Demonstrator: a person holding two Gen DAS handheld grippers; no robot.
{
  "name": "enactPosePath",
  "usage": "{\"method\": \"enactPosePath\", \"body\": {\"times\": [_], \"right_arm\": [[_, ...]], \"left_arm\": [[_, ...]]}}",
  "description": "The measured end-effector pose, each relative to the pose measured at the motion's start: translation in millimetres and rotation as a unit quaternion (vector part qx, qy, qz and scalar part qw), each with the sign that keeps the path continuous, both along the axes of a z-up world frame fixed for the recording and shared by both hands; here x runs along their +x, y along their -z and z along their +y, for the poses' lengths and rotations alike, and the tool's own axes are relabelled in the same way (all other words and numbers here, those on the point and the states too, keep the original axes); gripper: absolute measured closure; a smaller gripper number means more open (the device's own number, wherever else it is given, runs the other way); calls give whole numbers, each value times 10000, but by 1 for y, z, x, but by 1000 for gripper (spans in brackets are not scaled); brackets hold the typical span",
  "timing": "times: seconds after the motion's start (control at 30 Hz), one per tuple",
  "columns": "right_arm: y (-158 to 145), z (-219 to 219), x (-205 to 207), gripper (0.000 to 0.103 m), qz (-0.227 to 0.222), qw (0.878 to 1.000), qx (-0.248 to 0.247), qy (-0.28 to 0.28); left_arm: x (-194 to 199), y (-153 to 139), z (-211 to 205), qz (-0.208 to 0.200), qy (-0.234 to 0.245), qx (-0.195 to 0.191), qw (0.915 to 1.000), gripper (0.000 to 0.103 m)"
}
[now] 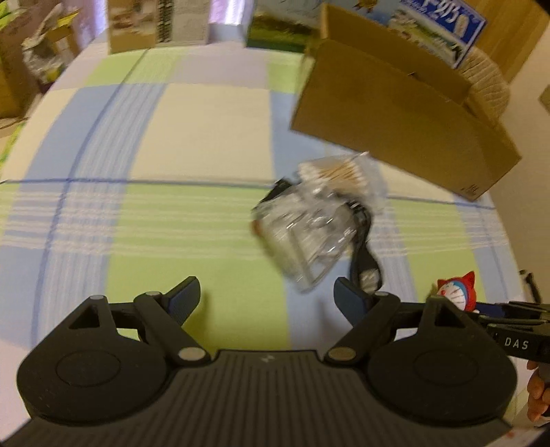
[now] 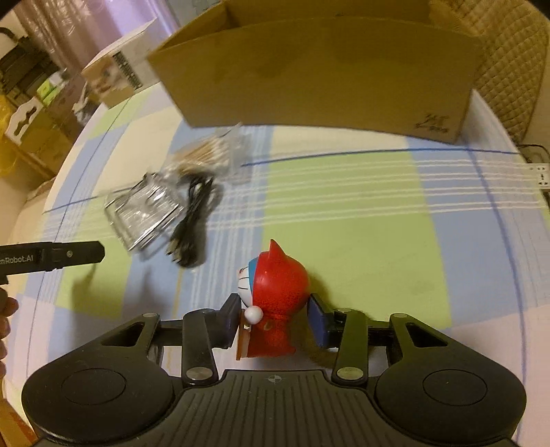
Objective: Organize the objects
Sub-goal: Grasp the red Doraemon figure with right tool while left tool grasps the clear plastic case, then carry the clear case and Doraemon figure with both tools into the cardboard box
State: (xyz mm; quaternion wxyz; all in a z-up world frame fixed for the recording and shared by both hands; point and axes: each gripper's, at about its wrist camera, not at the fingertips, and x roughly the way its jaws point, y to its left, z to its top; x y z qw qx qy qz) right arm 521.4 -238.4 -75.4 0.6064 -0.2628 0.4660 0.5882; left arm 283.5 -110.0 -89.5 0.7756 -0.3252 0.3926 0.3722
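A small red-suited cat figurine (image 2: 275,299) stands upright on the checked tablecloth (image 2: 361,223). My right gripper (image 2: 275,319) is shut on it, with a pad against each side. The figurine (image 1: 457,292) also shows at the right edge of the left wrist view. My left gripper (image 1: 268,299) hangs open over the cloth with nothing between its fingers. Just beyond it, up and to the right, lie a clear plastic box (image 1: 302,233), a black cable (image 1: 364,261) and a clear bag of cotton swabs (image 1: 343,175). The same pile, the clear plastic box (image 2: 144,209) and the black cable (image 2: 192,213), lies left of the figurine.
An open cardboard box (image 2: 319,75) stands at the back of the table, behind the pile. Printed cartons (image 1: 158,24) line the far edge. A woven chair back (image 2: 508,68) is at the right. A power strip (image 2: 541,175) lies beyond the right table edge.
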Motion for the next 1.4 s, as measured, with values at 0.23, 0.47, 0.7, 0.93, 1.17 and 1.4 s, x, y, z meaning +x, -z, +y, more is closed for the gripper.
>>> {"method": "enactPosePath", "body": {"times": [0.23,0.47,0.7,0.93,1.17,1.4], "right_arm": [[-4,-6,19,64,83,9997,34,227],[-4,-10,29,64,176,9993,67,324],[-3,-8,31,64,202,9993,66,305],[-3,-7,32,64,199,9994,59,269],[-3,-7,31,64,186,9995,43,248],[-11,-10,29,64,61,9997,147,204]], "left_arm": [[17,11,15,-266,-77,147,9995,40],[22,23,27,-299,-149,-51,9994,68],[8,21,21,-506,-149,-66,9986,85],[-26,16,11,-574,-295,-230,9977,88],[-40,18,7,-654,-413,-341,9964,87],[-30,-1,6,-644,-369,-112,9972,90]]}}
